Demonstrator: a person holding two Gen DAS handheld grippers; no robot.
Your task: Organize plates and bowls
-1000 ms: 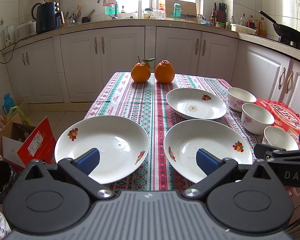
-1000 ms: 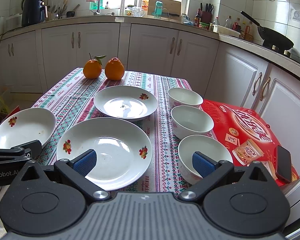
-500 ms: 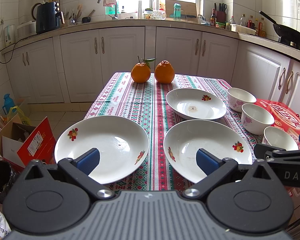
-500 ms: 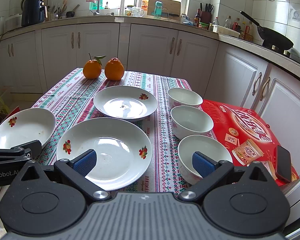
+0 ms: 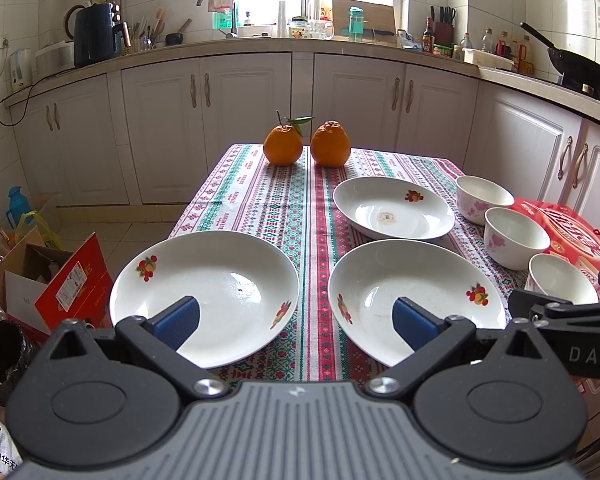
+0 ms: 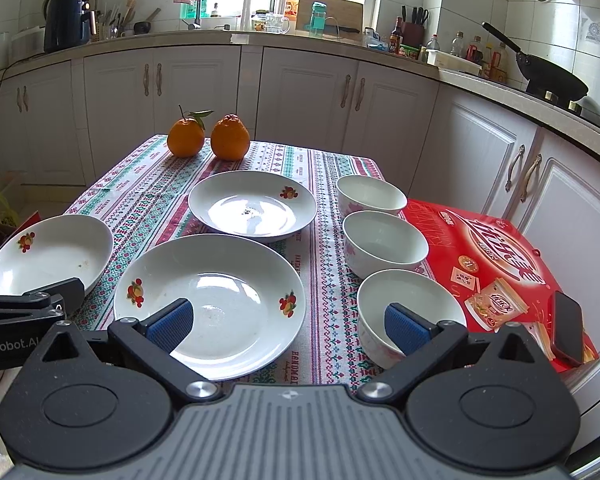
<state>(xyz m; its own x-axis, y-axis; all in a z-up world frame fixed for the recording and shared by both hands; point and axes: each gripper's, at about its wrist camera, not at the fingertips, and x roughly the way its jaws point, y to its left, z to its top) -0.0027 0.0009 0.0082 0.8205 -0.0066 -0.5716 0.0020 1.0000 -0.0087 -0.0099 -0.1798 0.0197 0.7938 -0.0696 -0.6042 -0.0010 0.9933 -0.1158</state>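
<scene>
Left hand-held gripper point(image 5: 294, 318) sits low center of the left wrist view, jaws spread wide, nothing btwn the blue pads point(image 5: 178, 320). It hangs over the near edge of the table point(image 5: 260, 200), which has a striped patterned cloth. Left plate point(image 5: 204, 294) is lower left of that frame, near plate point(image 5: 416, 300) lower right, far plate point(image 5: 394, 208) center right, just behind the near one. All three lie flat and apart from each other, w/ small fruit prints.

Right hand-held gripper point(image 6: 286, 322) is low center of the right wrist view, also wide open and empty. One pad lines up w/ the near plate, the other w/ the nearest bowl point(image 6: 410, 312). Three bowls in a row at right of frame: nearest, middle bowl point(image 6: 384, 242), far bowl point(image 6: 370, 196), all upright, close but separate. Red box point(image 6: 492, 252) lies just beside them at right, w/ a phone point(image 6: 568, 328) on its near corner. Two oranges point(image 6: 208, 140) sit at the table's far end, upper left of center.
</scene>
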